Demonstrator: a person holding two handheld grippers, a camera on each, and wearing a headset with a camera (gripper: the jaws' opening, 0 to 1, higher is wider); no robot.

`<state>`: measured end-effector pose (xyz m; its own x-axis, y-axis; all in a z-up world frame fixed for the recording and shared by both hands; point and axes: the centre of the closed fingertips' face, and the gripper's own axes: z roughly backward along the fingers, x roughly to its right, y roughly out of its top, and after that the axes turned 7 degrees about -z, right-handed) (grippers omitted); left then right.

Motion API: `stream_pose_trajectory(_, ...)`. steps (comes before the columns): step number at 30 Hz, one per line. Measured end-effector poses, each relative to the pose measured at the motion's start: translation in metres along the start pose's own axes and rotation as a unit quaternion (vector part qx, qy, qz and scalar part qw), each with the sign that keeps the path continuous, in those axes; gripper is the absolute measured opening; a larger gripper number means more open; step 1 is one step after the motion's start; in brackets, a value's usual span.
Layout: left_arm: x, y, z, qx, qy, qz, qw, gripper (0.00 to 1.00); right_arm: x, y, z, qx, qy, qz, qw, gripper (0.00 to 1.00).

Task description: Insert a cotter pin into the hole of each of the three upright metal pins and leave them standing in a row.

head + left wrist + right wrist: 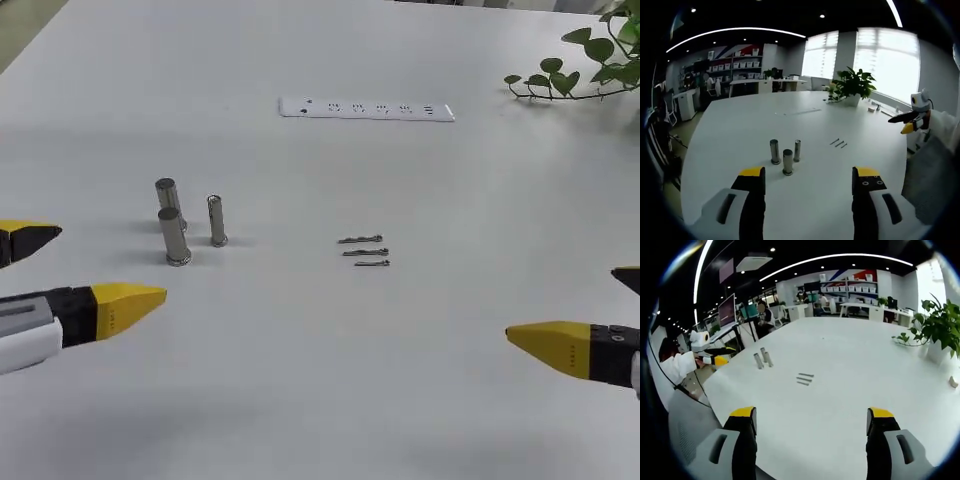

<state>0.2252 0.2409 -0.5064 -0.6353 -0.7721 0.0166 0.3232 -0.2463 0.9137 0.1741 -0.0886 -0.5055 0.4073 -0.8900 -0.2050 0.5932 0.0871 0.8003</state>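
Three upright metal pins stand in a cluster on the white table, left of centre: one point(167, 197) at the back, one point(175, 237) in front of it, one point(216, 221) to their right; in the left gripper view they stand ahead of the jaws point(785, 159). Three cotter pins point(364, 251) lie side by side at mid-table, also seen as cotter pins point(804, 379). My left gripper point(60, 268) hovers open at the left edge, close to the metal pins. My right gripper point(590, 320) hovers open at the right edge, empty.
A white power strip point(366, 110) lies flat at the far middle of the table. A potted plant's leaves point(585, 62) reach in at the far right corner. Office shelves and desks stand beyond the table.
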Motion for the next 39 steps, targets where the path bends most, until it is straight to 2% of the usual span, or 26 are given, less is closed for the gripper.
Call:
stream_pose_trajectory(8, -0.019, 0.011, -0.024, 0.012, 0.002, -0.008, 0.9999, 0.55, 0.004, -0.001, 0.000, -0.002, -0.004, -0.001, 1.0000, 0.89)
stream_pose_trajectory(15, -0.030, 0.008, -0.042, -0.005, 0.005, -0.029, 0.9996, 0.43, 0.005, -0.003, 0.000, -0.005, -0.007, -0.005, 1.0000, 0.89)
stream_pose_trajectory(19, -0.031, 0.004, -0.051, -0.012, -0.004, -0.028, 0.9995, 0.39, 0.006, -0.005, 0.000, -0.006, -0.009, -0.008, 0.9999, 0.89)
stream_pose_trajectory(31, -0.031, -0.008, -0.077, -0.046, -0.025, -0.064, 0.9966, 0.29, 0.011, -0.010, 0.000, -0.011, -0.022, -0.022, 0.9994, 0.89)
stream_pose_trajectory(33, -0.033, -0.012, -0.081, -0.056, -0.024, -0.077, 0.9951, 0.28, 0.012, -0.012, -0.001, -0.014, -0.022, -0.023, 0.9994, 0.89)
stream_pose_trajectory(39, -0.036, -0.014, -0.088, -0.062, -0.024, -0.084, 0.9942, 0.23, 0.013, -0.016, -0.004, -0.021, -0.019, -0.027, 0.9992, 0.88)
